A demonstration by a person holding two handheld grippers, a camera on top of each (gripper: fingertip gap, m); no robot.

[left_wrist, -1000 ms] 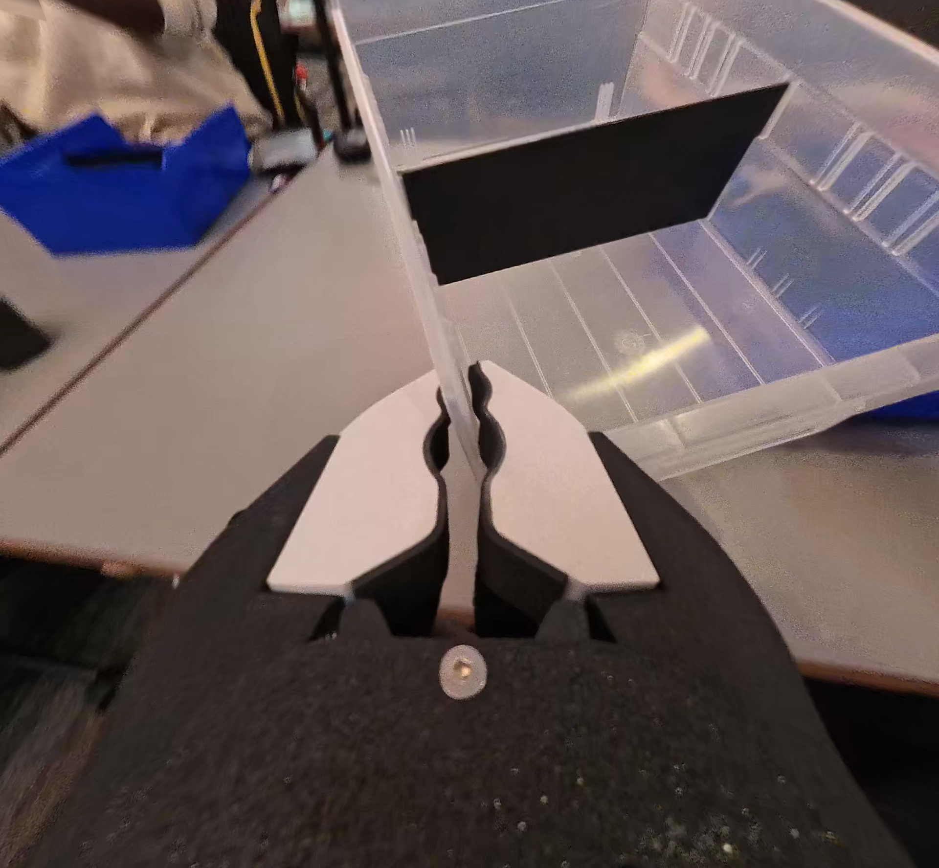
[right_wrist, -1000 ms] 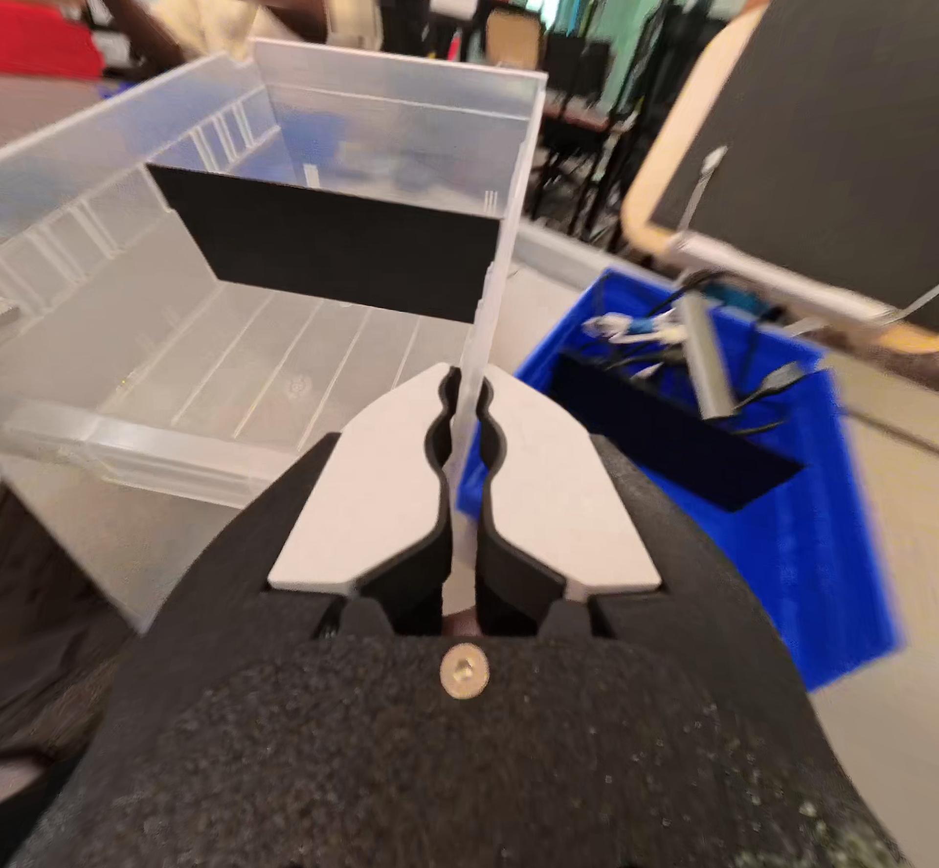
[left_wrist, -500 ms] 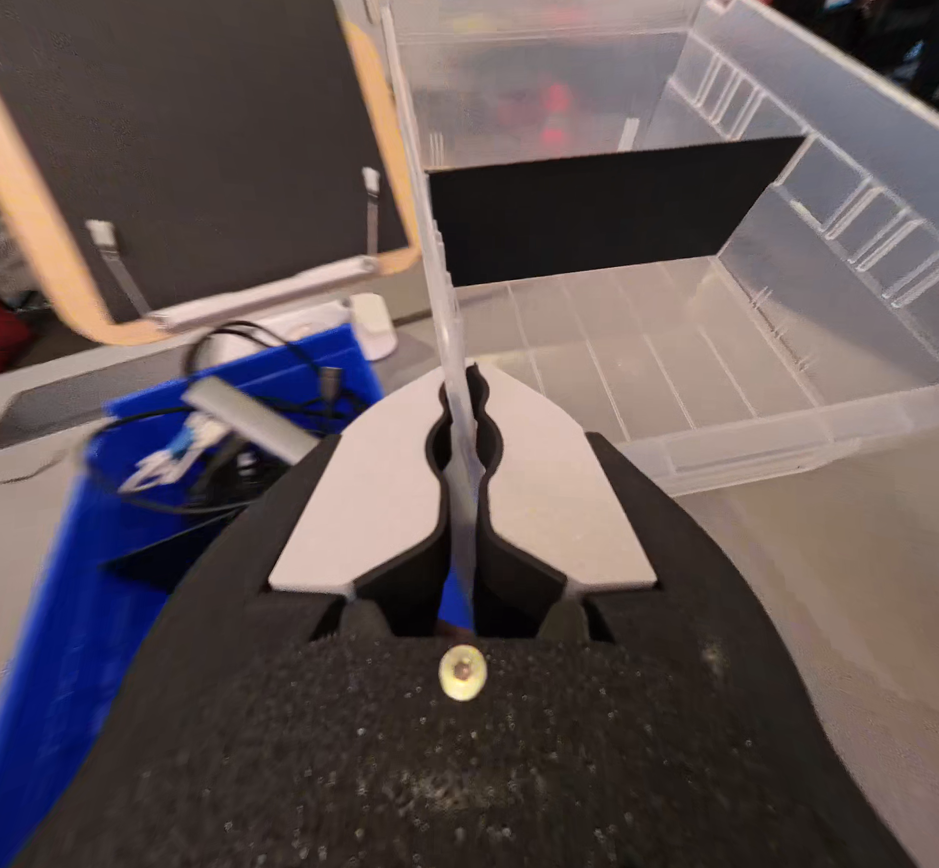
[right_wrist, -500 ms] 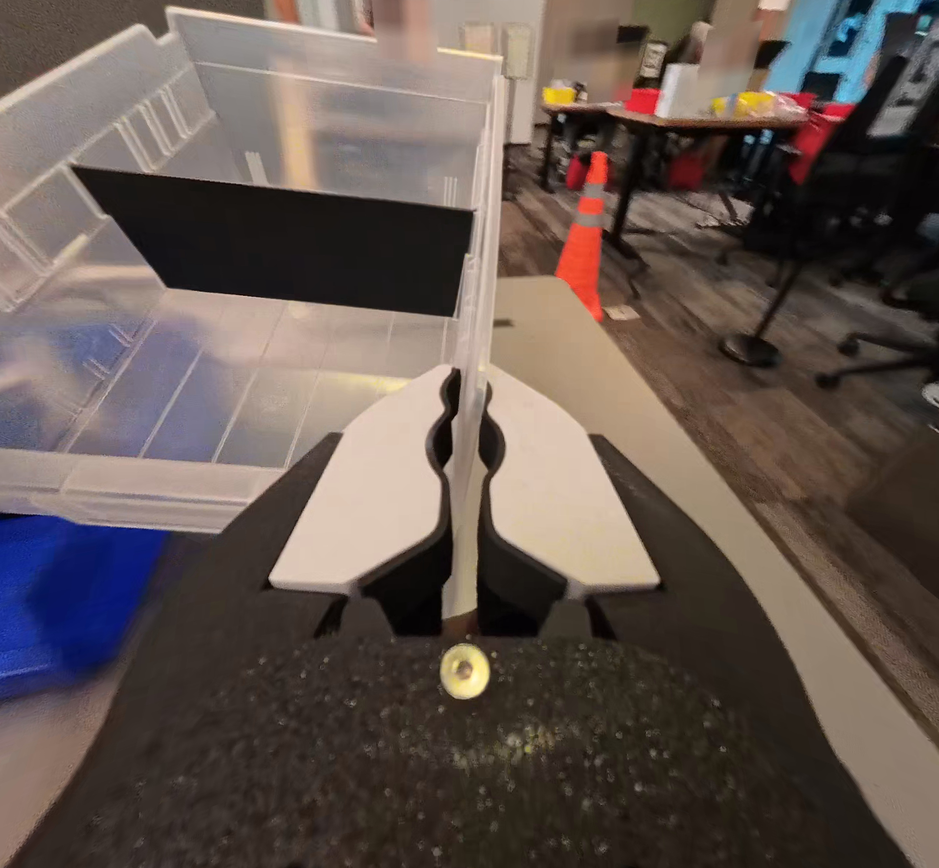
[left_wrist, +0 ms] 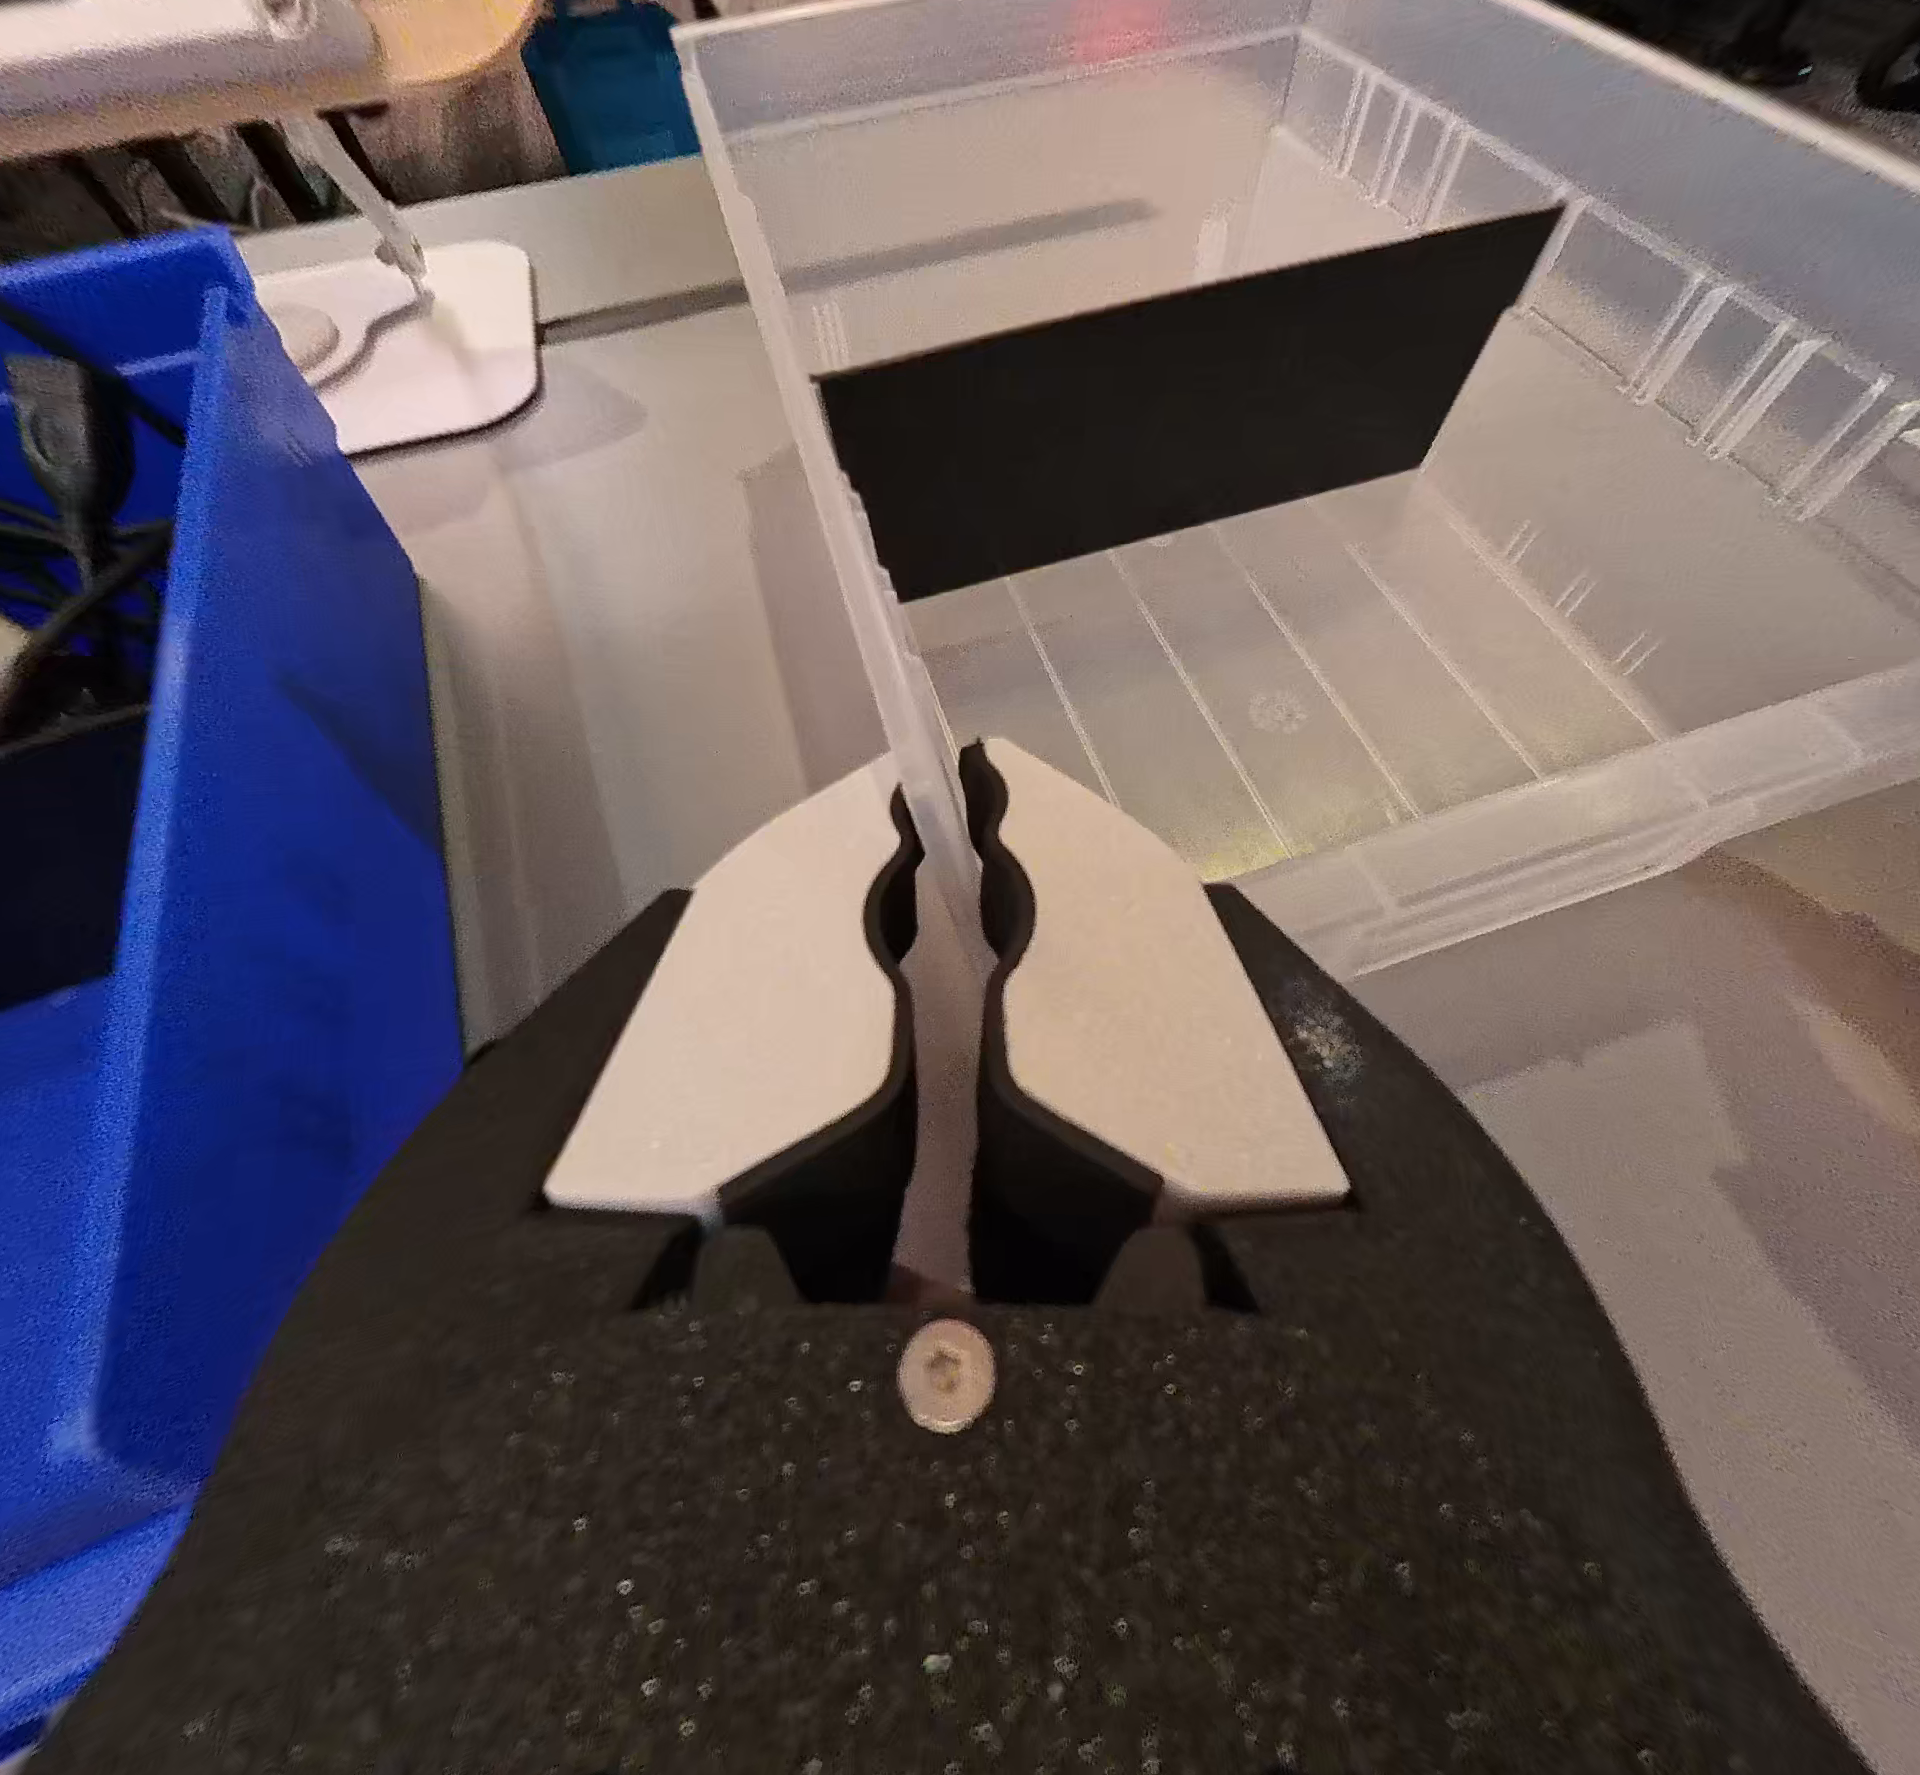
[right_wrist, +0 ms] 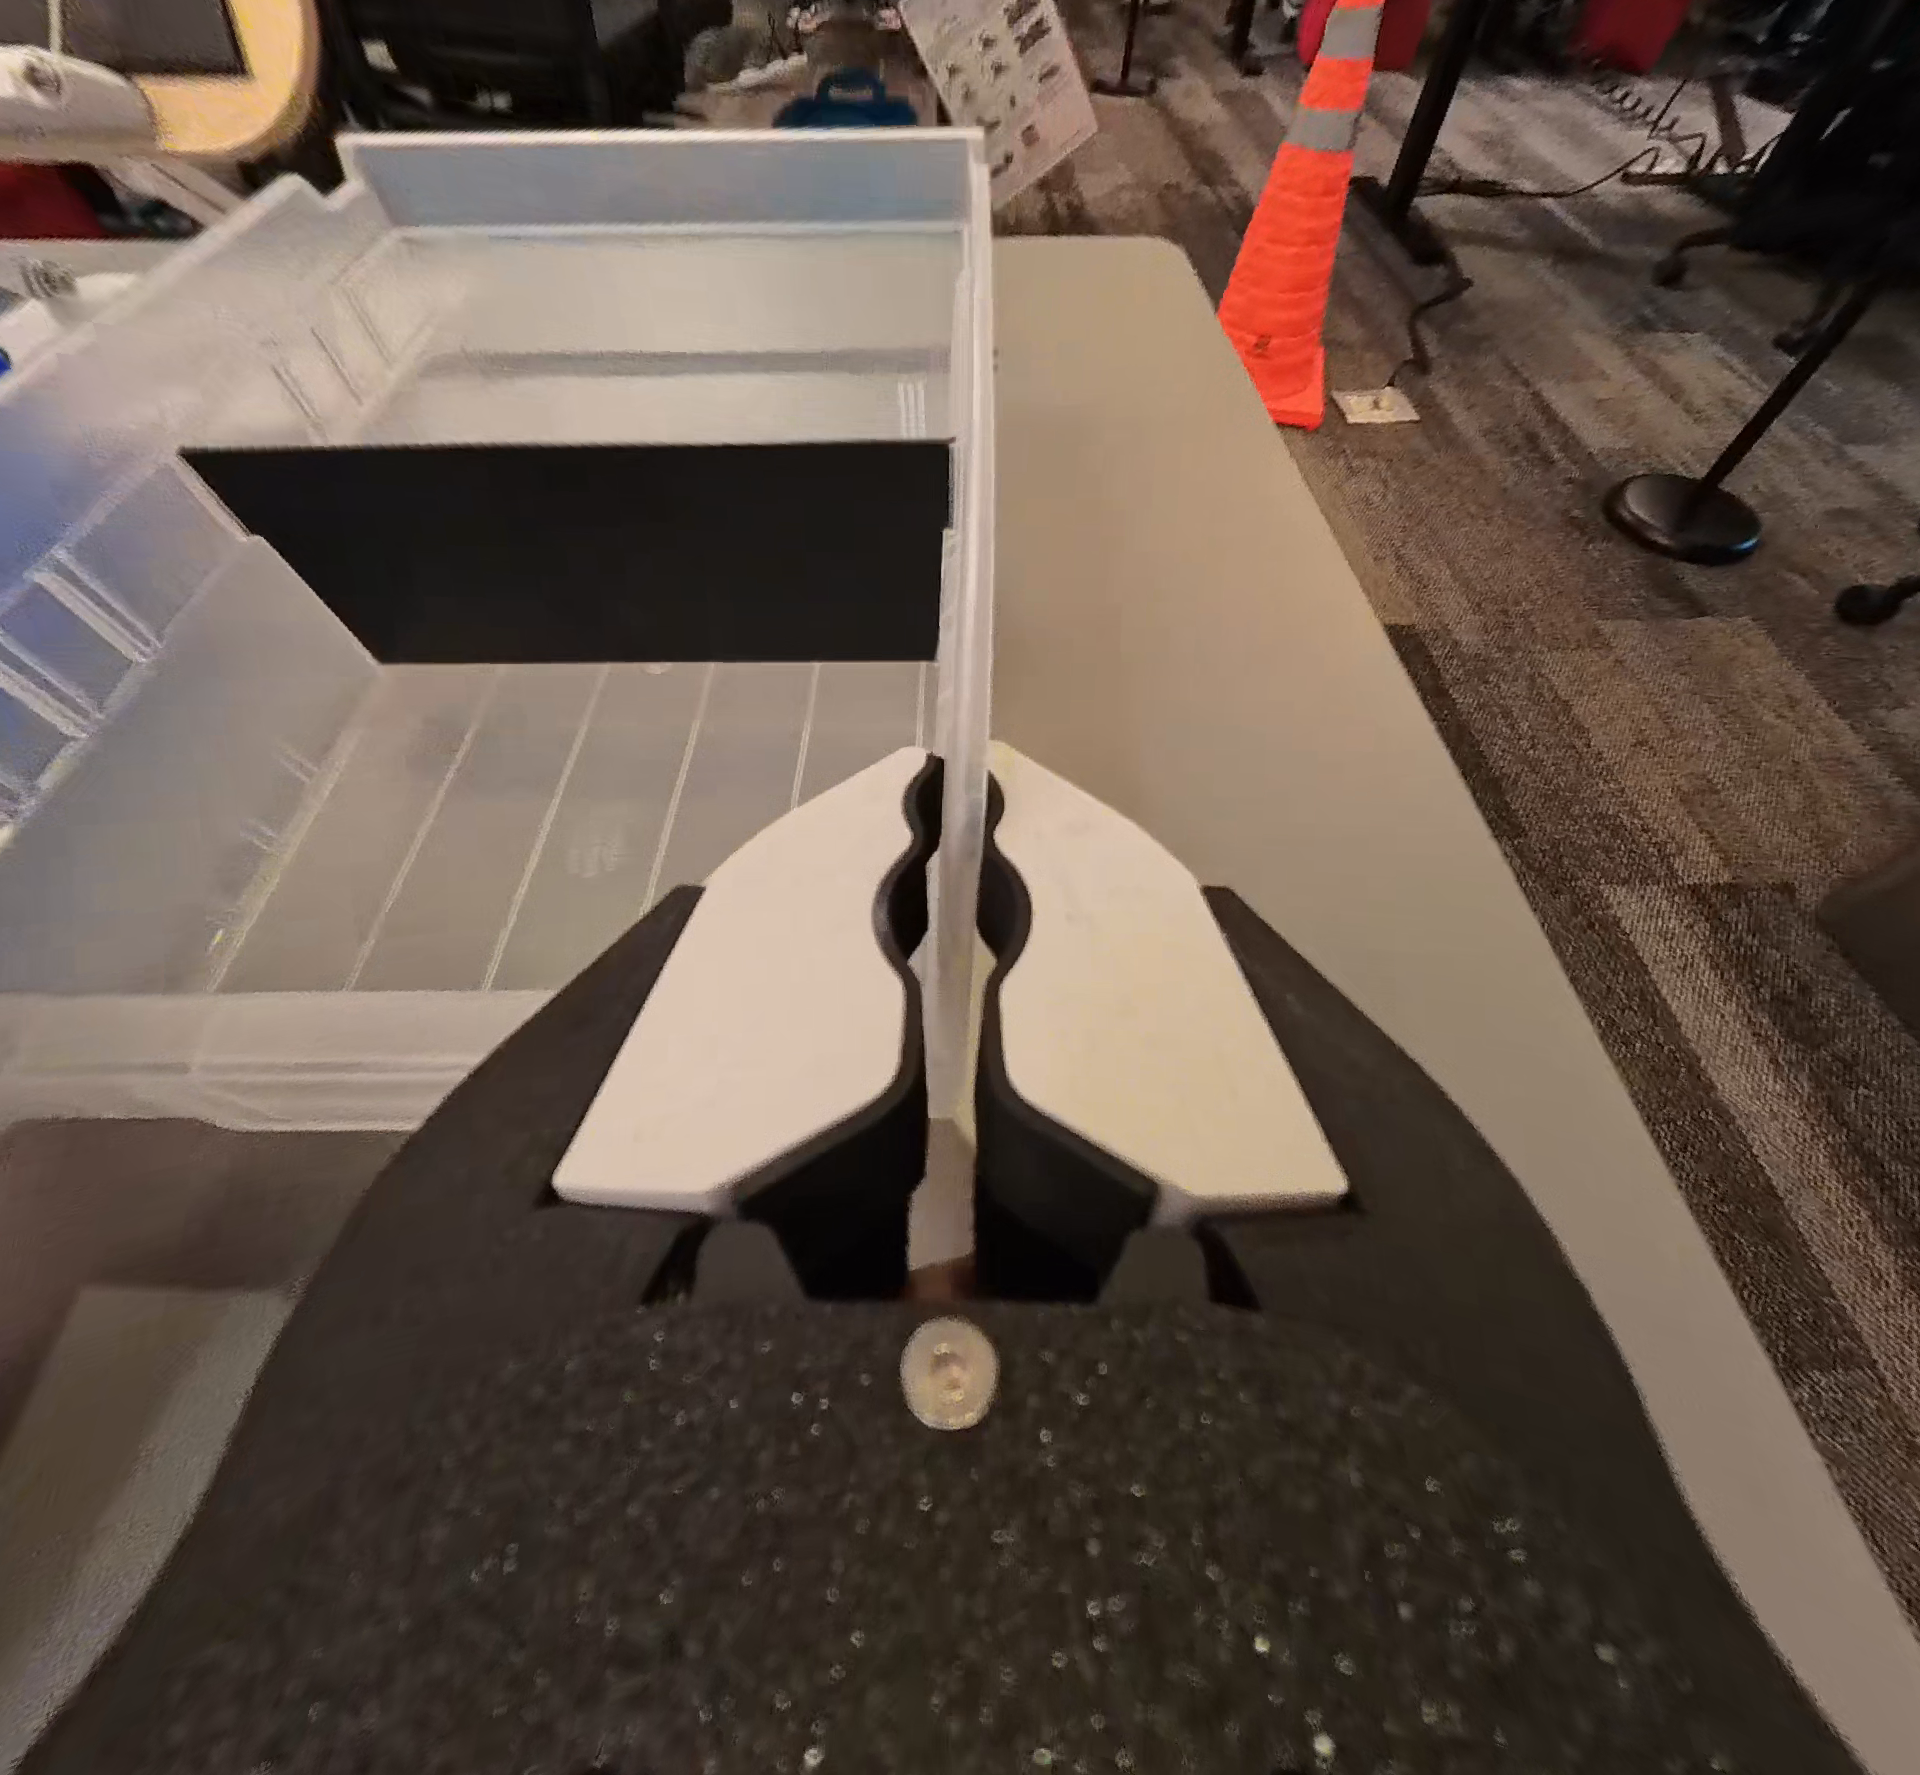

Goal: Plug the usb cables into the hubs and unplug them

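Note:
A clear plastic bin [left_wrist: 1455, 582] with a black divider [left_wrist: 1143, 395] across its middle is held between both grippers over a grey table. My left gripper [left_wrist: 940, 769] is shut on the bin's left side wall. My right gripper [right_wrist: 961, 769] is shut on the bin's right side wall [right_wrist: 966, 478]. The bin [right_wrist: 468, 790] is empty; the divider [right_wrist: 582, 551] shows in the right wrist view too. A blue bin [left_wrist: 239, 790] stands to the left, with black cables [left_wrist: 62, 520] inside it. No hub is visible.
A white lamp base [left_wrist: 416, 343] sits on the grey table [left_wrist: 623, 634] behind the blue bin. The table's right edge [right_wrist: 1351, 790] drops to carpet, where an orange cone [right_wrist: 1320, 198] and a black stand base [right_wrist: 1683, 515] are.
Both grippers have swung round with the clear bin still held. It has come from beside the first blue bin to the table's right part, and the background has shifted to the room floor.

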